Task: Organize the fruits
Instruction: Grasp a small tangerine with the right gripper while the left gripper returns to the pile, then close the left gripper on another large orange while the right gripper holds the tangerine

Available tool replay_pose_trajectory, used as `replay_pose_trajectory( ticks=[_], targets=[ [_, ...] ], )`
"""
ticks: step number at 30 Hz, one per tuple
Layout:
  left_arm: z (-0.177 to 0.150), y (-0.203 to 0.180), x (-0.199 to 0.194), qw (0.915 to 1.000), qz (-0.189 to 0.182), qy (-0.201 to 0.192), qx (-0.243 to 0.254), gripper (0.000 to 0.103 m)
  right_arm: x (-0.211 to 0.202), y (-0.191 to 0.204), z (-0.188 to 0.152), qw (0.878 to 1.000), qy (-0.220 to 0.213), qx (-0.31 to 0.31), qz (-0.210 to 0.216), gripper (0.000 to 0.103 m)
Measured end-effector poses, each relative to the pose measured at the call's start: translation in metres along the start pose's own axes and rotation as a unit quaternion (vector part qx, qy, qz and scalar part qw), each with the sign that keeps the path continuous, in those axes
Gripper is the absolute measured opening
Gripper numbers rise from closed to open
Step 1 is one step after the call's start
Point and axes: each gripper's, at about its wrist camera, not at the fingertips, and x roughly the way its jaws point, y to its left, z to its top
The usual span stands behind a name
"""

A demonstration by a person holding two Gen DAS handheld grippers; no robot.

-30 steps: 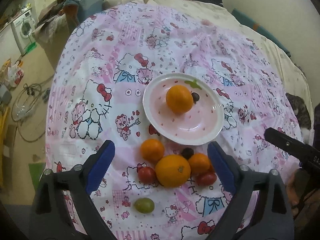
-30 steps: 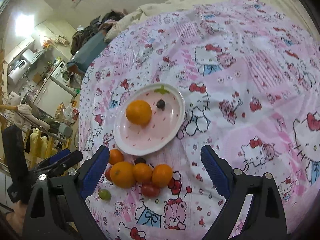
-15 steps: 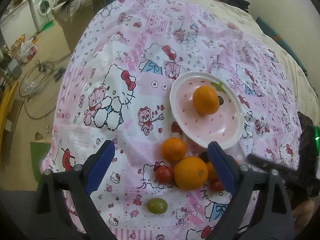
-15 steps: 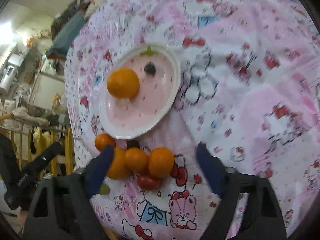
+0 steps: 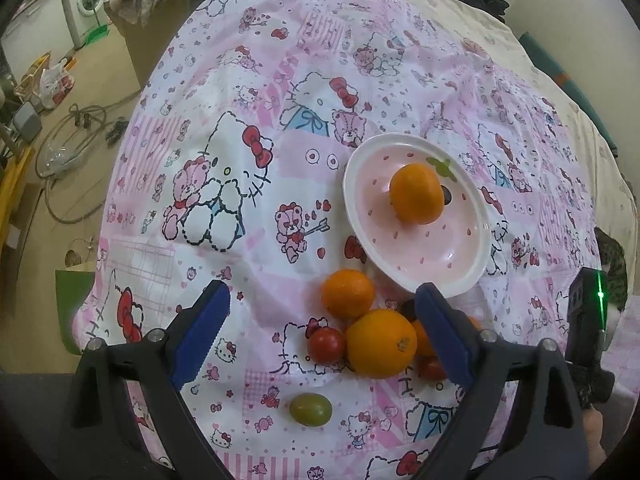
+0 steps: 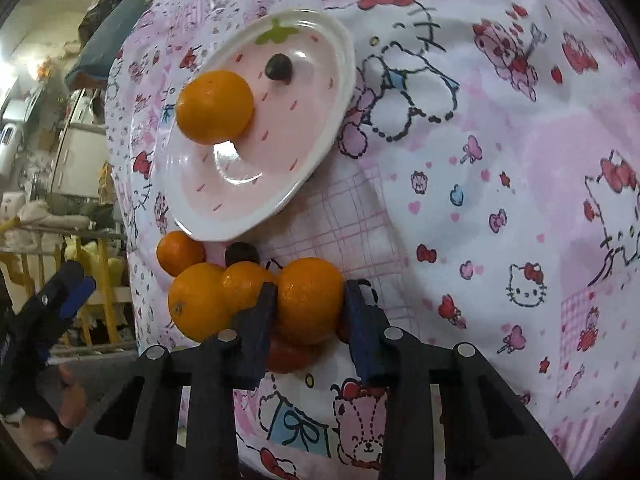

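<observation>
1. Left wrist view: left tool (image 5: pixel 320 312) hanging wide apart and holding nothing, low in the frame above the fruit pile.
2. Plate (image 5: pixel 478 248) right of centre on the patterned bed cover (image 5: pixel 224 92), carrying one orange (image 5: pixel 417 193) with a dark grape (image 5: pixel 447 196) tucked against its right side.
3. Below the plate, off it: small orange (image 5: pixel 347 293), big orange (image 5: pixel 381 343) touching it, tomato (image 5: pixel 326 345) just left of the big one, green grape (image 5: pixel 311 409) alone near the bottom. More fruit half hidden behind the right-hand finger.
4. Right wrist view: right tool (image 6: pixel 310 312) narrowed around the rightmost orange (image 6: pixel 309 300), lower centre of the frame, both fingers (image 6: pixel 258 320) against its sides. Fruit apparently resting on the cover, not yet lifted.
5. Neighbours pressed close on its left: another orange (image 6: pixel 244 284), a second tomato (image 6: pixel 286 354) partly under the tool, a dark grape (image 6: pixel 241 253) just below the plate rim.
6. Step in hand, judged: picking one orange from the pile for the plate.
7. Next move calls for a straight lift clear of the neighbours, then a carry toward upper left and a set-down on bare pink plate, away from the fruit already there.
</observation>
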Motion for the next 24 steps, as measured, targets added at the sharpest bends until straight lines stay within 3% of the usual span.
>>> replay_pose_trajectory(
  ticks=[6,8,13,19,24],
  targets=[
    [-0.002,0.0,0.009,0.9997,0.006,0.023,-0.002,0.091,-0.026,0.003,0.004,0.999,-0.048,-0.008,-0.005,0.035],
    [-0.007,-0.007,0.018,0.9987,-0.013,0.048,0.009,0.089,-0.037,0.005,0.005,0.997,-0.071,-0.01,-0.008,0.035],
    [-0.029,-0.041,0.045,0.9912,-0.009,0.101,0.085,0.079,-0.05,0.001,0.01,0.996,-0.088,0.003,-0.001,0.035],
    [-0.039,-0.065,0.068,0.9832,0.021,0.123,0.133,0.079,-0.059,-0.003,0.008,0.995,-0.096,0.007,0.005,0.035],
    [-0.04,-0.081,0.077,0.9776,0.048,0.115,0.17,0.079,-0.066,-0.008,0.006,0.994,-0.105,0.008,-0.003,0.035]
  ],
)
